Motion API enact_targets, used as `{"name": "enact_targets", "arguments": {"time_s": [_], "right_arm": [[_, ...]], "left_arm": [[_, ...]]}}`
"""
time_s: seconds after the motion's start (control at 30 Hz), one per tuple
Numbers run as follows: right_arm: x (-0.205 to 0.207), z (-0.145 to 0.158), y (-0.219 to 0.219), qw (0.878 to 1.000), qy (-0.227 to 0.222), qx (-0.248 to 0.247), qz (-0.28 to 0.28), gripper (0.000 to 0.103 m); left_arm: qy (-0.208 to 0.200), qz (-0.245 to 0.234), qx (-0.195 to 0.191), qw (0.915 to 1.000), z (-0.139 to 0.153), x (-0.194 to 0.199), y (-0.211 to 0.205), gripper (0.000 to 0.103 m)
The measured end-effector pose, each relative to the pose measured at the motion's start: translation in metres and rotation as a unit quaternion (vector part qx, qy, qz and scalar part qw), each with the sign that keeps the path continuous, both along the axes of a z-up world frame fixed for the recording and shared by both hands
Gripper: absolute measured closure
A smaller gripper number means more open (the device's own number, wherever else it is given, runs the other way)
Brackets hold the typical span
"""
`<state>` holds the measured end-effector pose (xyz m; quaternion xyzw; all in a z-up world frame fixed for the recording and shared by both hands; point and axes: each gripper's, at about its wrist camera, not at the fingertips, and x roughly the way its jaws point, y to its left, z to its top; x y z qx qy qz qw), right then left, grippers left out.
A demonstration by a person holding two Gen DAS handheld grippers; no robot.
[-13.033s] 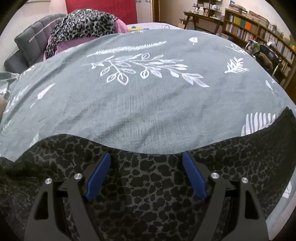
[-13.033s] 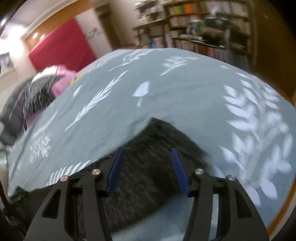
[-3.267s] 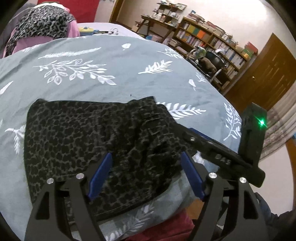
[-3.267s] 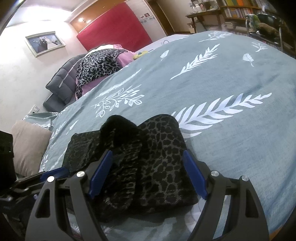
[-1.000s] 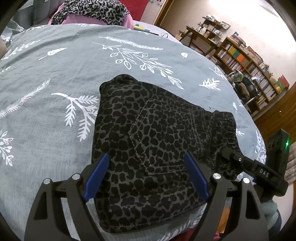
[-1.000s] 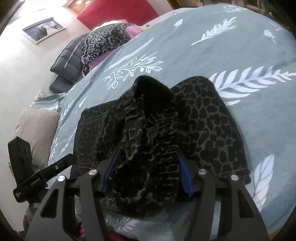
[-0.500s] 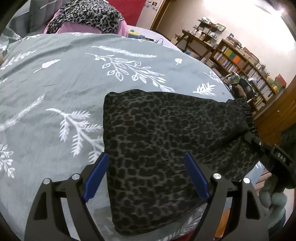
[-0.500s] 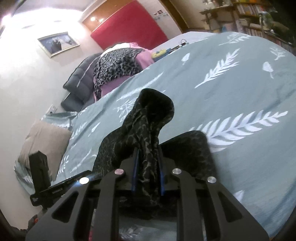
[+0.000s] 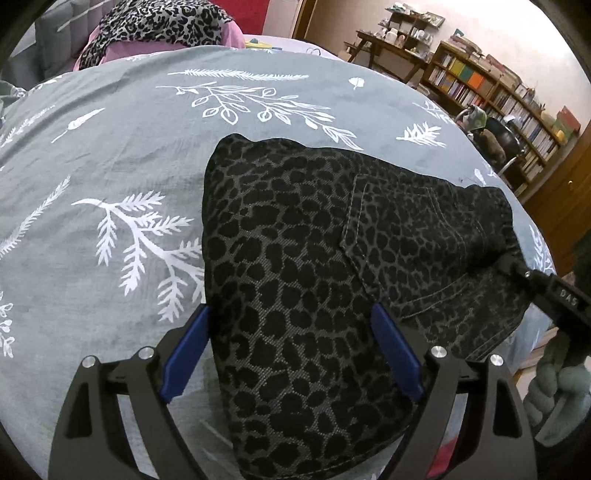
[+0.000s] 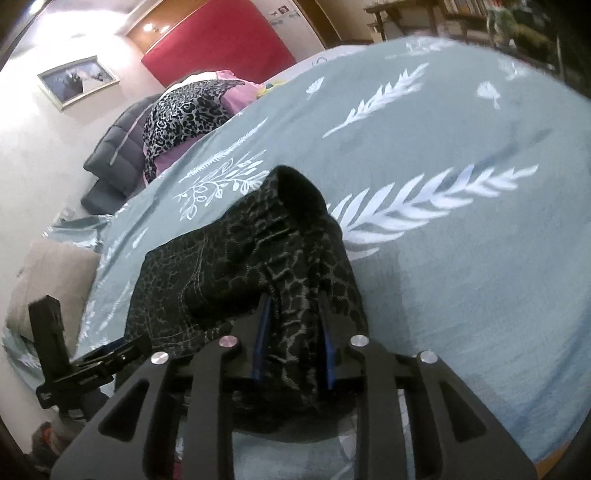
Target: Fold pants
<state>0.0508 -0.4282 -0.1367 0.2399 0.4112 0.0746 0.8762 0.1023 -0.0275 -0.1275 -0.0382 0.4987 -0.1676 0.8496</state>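
Observation:
The dark leopard-print pants (image 9: 332, 258) lie folded on the grey leaf-print bedspread (image 9: 129, 147), back pocket up. My left gripper (image 9: 291, 354) is open, its blue fingers straddling the near fold of the pants. My right gripper (image 10: 293, 328) is shut on the bunched waistband end of the pants (image 10: 258, 258) and holds it lifted off the bed. The right gripper also shows in the left wrist view (image 9: 546, 291) at the pants' right end. The left gripper shows in the right wrist view (image 10: 92, 365) at lower left.
A pile of leopard-print and pink clothes (image 9: 159, 26) lies at the head of the bed. Bookshelves (image 9: 498, 96) and a chair (image 9: 498, 136) stand to the right. A beige pillow (image 10: 48, 284) and a dark quilted cushion (image 10: 118, 158) lie left.
My right gripper closed on the waistband end and has pulled it up and toward me. The pants now show the pocket side in the left wrist view.

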Motion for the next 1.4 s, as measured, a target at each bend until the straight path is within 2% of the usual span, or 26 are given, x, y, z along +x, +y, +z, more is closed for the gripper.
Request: {"name": "enact_targets", "arguments": {"time_s": [0.13,0.17,0.23,0.3,0.4,0.5,0.6,0.73,0.83,1.0,1.13,1.27,1.4], "right_arm": [[-0.011,0.030,0.006,0.997,-0.047,-0.058,-0.025,0.066],[-0.013,0.037,0.009,0.996,-0.062,-0.066,-0.025,0.061],[-0.012,0.050,0.019,0.992,-0.093,-0.080,-0.007,0.057],[-0.006,0.054,0.033,0.990,-0.106,-0.091,0.020,0.055],[0.011,0.045,0.046,0.988,-0.105,-0.101,0.047,0.055],[0.032,0.031,0.043,0.991,-0.091,-0.088,0.054,0.055],[0.043,0.018,0.034,0.993,-0.074,-0.075,0.046,0.055],[0.053,-0.015,0.016,0.998,-0.028,-0.057,0.030,0.054],[0.048,-0.027,0.015,0.997,-0.035,-0.056,0.029,0.054],[0.049,-0.021,0.022,0.995,-0.032,-0.087,0.029,0.054],[0.033,0.012,0.031,0.989,-0.074,-0.128,0.015,0.054],[0.019,0.041,0.040,0.986,-0.117,-0.121,0.025,0.054],[0.022,0.040,0.058,0.984,-0.124,-0.104,0.076,0.052]], "left_arm": [[-0.002,0.007,-0.008,0.9999,0.007,-0.006,0.003,0.016],[-0.004,0.008,-0.007,0.9999,0.010,-0.008,0.003,0.016],[-0.010,0.007,0.006,0.9999,0.015,-0.014,0.000,0.016],[-0.020,-0.001,0.023,0.9995,0.019,-0.018,-0.006,0.015],[-0.023,-0.021,0.048,0.9984,0.015,-0.022,-0.018,0.015],[-0.019,-0.023,0.059,0.9978,0.008,-0.022,-0.021,0.014],[-0.011,-0.019,0.058,0.9981,0.001,-0.017,-0.020,0.011],[-0.005,-0.016,0.050,0.9986,-0.004,-0.013,-0.019,0.008],[0.000,-0.016,0.046,0.9988,-0.004,-0.012,-0.019,0.008],[-0.014,-0.009,0.036,0.9992,0.015,-0.005,-0.016,0.008],[-0.034,-0.005,0.028,0.9990,0.032,-0.001,-0.013,0.008],[-0.038,0.002,0.027,0.9989,0.035,0.011,-0.013,0.008],[-0.027,0.010,0.025,0.9993,0.033,0.035,-0.018,0.008]]}}
